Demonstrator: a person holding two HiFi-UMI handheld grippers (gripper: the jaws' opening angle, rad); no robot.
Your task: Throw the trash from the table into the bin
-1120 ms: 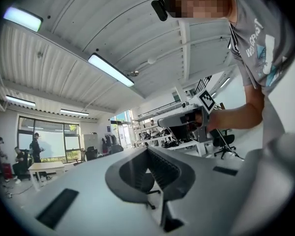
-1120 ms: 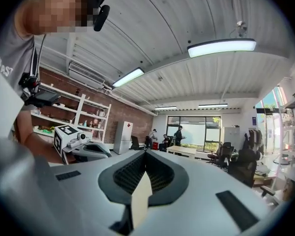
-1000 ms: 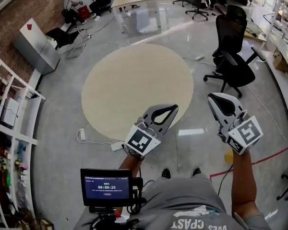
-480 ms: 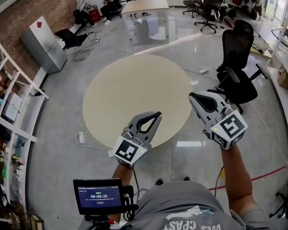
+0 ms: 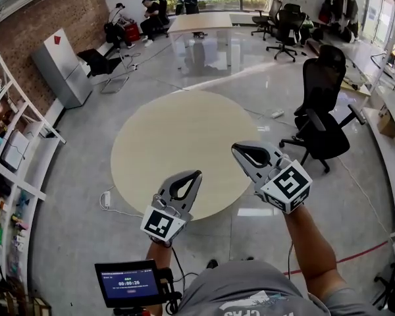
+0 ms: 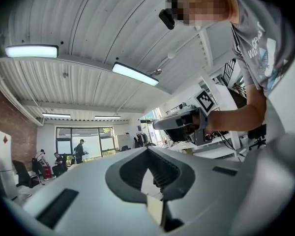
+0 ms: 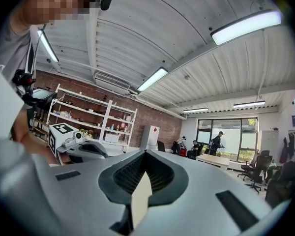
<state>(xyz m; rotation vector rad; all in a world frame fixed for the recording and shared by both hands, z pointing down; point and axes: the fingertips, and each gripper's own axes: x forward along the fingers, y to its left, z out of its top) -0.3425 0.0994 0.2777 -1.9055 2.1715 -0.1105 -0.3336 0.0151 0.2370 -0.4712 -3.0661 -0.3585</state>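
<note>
Both arms stretched toward the round tabletop (image 5: pixel 178 130).
My left hand-held gripper (image 5: pixel 195 175) and right hand-held gripper (image 5: pixel 238 149) point level, clenched empty.

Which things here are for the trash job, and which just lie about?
For the job: round table, left gripper, right gripper, both with jaws together. No trash shows.
Lying about: black chair, shelves, small screen, floor cable.

An open-plan office: black swivel chairs (image 5: pixel 319 110) on a polished grey floor (image 5: pixel 250 78), a long desk (image 5: pixel 201 22) by tall windows (image 7: pixel 231 132), a brick wall (image 5: pixel 52 12) with white shelving (image 7: pixel 107 118), strip lights (image 6: pixel 135 73) on a ribbed ceiling (image 6: pixel 88 23), and a round tabletop (image 5: pixel 178 137) in the middle.
</note>
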